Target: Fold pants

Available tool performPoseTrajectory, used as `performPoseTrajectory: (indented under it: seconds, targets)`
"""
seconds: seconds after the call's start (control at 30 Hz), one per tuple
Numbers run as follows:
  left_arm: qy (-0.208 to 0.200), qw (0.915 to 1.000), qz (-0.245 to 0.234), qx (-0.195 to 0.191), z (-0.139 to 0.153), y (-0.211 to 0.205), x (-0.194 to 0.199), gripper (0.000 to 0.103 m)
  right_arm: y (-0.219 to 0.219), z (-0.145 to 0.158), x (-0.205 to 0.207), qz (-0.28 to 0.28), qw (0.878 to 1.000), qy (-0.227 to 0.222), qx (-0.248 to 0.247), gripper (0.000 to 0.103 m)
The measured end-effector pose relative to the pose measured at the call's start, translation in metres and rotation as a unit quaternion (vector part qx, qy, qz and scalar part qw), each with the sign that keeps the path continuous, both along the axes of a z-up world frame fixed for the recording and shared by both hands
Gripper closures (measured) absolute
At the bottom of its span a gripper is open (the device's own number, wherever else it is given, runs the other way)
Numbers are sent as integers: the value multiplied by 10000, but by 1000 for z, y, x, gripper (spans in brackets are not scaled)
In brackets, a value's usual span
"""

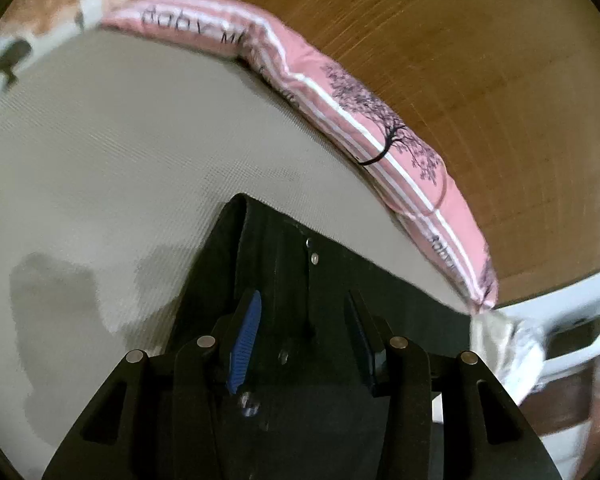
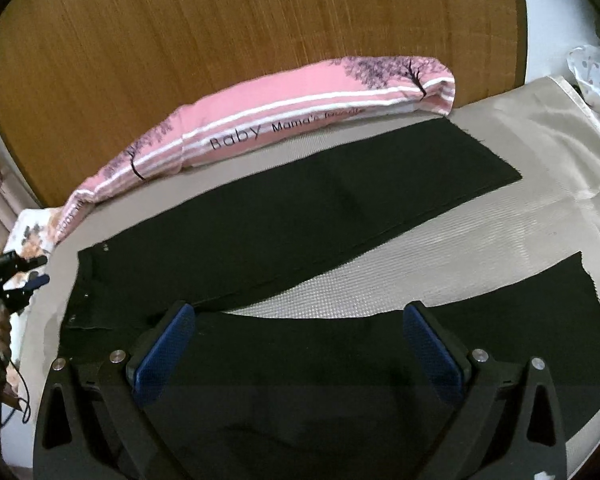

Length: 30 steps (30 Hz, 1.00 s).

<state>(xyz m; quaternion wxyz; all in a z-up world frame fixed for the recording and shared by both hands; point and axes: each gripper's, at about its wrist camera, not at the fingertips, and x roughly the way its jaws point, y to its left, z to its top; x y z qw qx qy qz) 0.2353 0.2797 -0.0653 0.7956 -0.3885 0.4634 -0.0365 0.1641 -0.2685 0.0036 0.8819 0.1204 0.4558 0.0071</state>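
Pants (image 2: 300, 216) lie flat, legs splayed, ahead of your right gripper (image 2: 300, 344) (jaws wide, empty). Your left gripper (image 1: 304, 340) stands half open over the waistband, pads not visibly pinching; close carelessly and you catch one layer, dragging the mat (image 1: 120, 140).

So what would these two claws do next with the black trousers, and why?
Probably the left gripper should close on the waistband of the pants: its jaws straddle that edge half open. The legs lie spread flat in a V on the beige mat, unfolded, and the right gripper hangs open over the near leg.
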Motion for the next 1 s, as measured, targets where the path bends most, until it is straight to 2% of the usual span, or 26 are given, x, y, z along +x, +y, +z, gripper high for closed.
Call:
performPoseTrajectory:
  seconds: [0.13, 0.33, 0.53, 0.67, 0.73, 0.8, 0.9, 1.0]
  targets:
    - [200, 9993, 99, -314, -24, 13, 19, 59, 7, -8, 17, 14, 9999, 111, -60, 0]
    - [273, 9989, 134, -362, -45, 25, 37, 59, 20, -17, 38, 87, 9997, 232, -90, 0]
    - [246, 9988, 6, -418, -55, 28, 56, 65, 31, -29, 54, 134, 9993, 336, -46, 0]
    - [275, 9987, -194, -383, -60, 24, 68, 74, 33, -35, 60, 131, 9992, 375, -38, 1]
    - [247, 9986, -266, -392, -60, 23, 69, 75, 33, -36, 63, 147, 9992, 370, -76, 1]
    - [193, 9978, -351, -528, -59, 23, 69, 80, 32, -36, 69, 204, 9991, 352, -127, 1]
    - [102, 9967, -443, -679, -57, 24, 68, 81, 29, -37, 80, 258, 9989, 329, -200, 1]
    - [167, 9967, -565, -555, -62, 24, 73, 81, 27, -39, 91, 258, 9988, 327, -251, 1]
